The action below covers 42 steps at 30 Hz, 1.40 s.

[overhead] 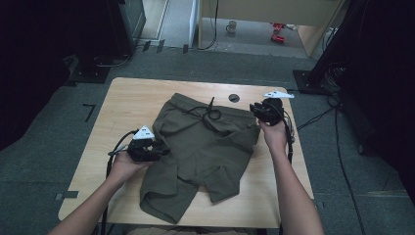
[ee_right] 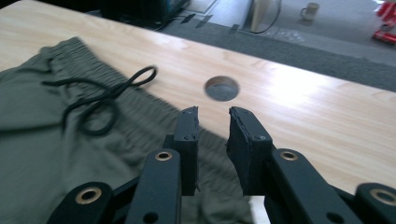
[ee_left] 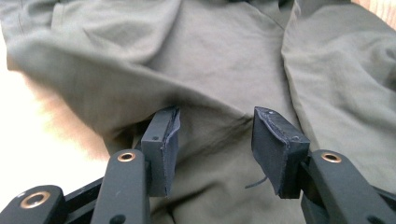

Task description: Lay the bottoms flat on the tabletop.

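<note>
A pair of olive green shorts (overhead: 205,147) lies spread on the wooden table (overhead: 132,98), waistband at the far side, with a black drawstring (overhead: 208,113) looped on it. My left gripper (overhead: 164,149) is at the left edge of the shorts. In the left gripper view it (ee_left: 215,135) is open, jaws wide apart over a ridge of the fabric (ee_left: 219,60). My right gripper (overhead: 257,110) is at the right end of the waistband. In the right gripper view it (ee_right: 212,116) stands open with a narrow gap, just above the waistband (ee_right: 46,140) and beside the drawstring (ee_right: 98,100).
A round cable hole (overhead: 234,97) sits in the table just beyond the waistband. Bare wood (ee_right: 303,107) runs to the right of the shorts. On the floor beyond the table are a mug (overhead: 231,27), red items (overhead: 278,36) and cables.
</note>
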Available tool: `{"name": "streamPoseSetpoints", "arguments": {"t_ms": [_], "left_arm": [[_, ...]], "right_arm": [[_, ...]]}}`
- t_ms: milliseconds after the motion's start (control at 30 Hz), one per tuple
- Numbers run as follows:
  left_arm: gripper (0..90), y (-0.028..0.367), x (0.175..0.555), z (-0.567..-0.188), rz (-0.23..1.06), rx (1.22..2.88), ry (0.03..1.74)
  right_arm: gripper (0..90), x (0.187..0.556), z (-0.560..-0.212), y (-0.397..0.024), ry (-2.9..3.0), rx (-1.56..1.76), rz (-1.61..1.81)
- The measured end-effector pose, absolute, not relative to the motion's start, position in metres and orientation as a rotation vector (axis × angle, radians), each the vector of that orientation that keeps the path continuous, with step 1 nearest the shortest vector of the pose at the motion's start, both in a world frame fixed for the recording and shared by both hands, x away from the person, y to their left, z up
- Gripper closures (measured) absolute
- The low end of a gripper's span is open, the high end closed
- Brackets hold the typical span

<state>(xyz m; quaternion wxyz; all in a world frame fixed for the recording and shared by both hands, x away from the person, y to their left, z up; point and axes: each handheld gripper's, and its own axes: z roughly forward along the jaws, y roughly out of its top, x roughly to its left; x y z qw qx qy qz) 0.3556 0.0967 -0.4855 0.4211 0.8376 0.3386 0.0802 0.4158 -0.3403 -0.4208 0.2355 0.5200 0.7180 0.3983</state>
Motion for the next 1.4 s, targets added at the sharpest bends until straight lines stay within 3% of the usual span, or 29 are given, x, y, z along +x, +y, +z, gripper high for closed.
{"name": "streamPoseSetpoints", "arguments": {"t_ms": [333,633,1000,1067,1233,1400], "left_arm": [[51.5,0.090,0.380,-0.469,0.236,2.083,0.842],[50.3,0.106,0.403,-0.443,0.314,2.045,0.860],[49.3,0.114,0.425,-0.476,0.282,2.112,0.967],[54.3,0.113,0.427,-0.483,0.261,2.150,1.007],[78.6,0.114,0.429,-0.491,0.259,2.161,1.045],[85.0,0.119,0.427,-0.493,0.280,2.170,1.056]], "right_arm": [[73.7,0.382,-0.424,-0.314,2.043,1.360,1.129],[70.6,0.343,-0.438,-0.293,2.123,1.295,1.160],[64.1,0.321,-0.477,-0.282,2.201,1.311,1.096],[63.7,0.319,-0.486,-0.283,2.203,1.333,1.081],[63.1,0.318,-0.506,-0.282,2.236,1.363,1.015],[66.4,0.321,-0.514,-0.282,2.214,1.378,1.019]]}}
